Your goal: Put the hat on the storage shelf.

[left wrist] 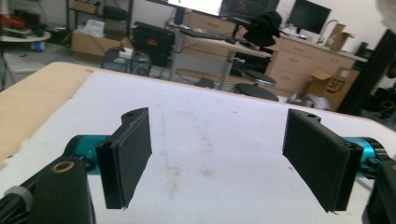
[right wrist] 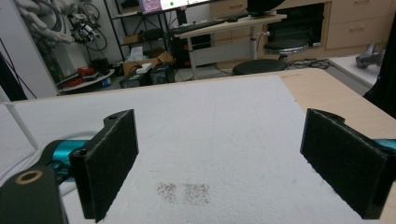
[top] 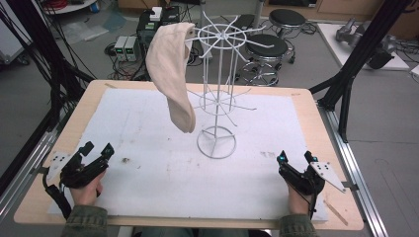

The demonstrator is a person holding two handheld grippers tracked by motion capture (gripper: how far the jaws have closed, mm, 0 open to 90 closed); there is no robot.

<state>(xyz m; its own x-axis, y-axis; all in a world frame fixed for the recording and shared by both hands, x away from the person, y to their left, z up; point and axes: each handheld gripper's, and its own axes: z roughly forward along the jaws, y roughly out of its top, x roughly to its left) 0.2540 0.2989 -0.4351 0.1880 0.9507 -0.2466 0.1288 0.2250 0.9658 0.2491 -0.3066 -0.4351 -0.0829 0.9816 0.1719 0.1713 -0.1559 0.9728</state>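
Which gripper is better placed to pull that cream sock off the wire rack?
Probably left. The sock hangs on the rack's left side, nearer the open left gripper. The right gripper, also open, would have to reach past the rack.

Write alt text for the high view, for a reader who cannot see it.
A cream cloth hangs from the top ring of a white wire rack standing mid-table on a white mat. Near the front edge, a person's hands hold the left gripper and the right gripper, both open, empty, resting at the mat's corners, well apart from the rack.
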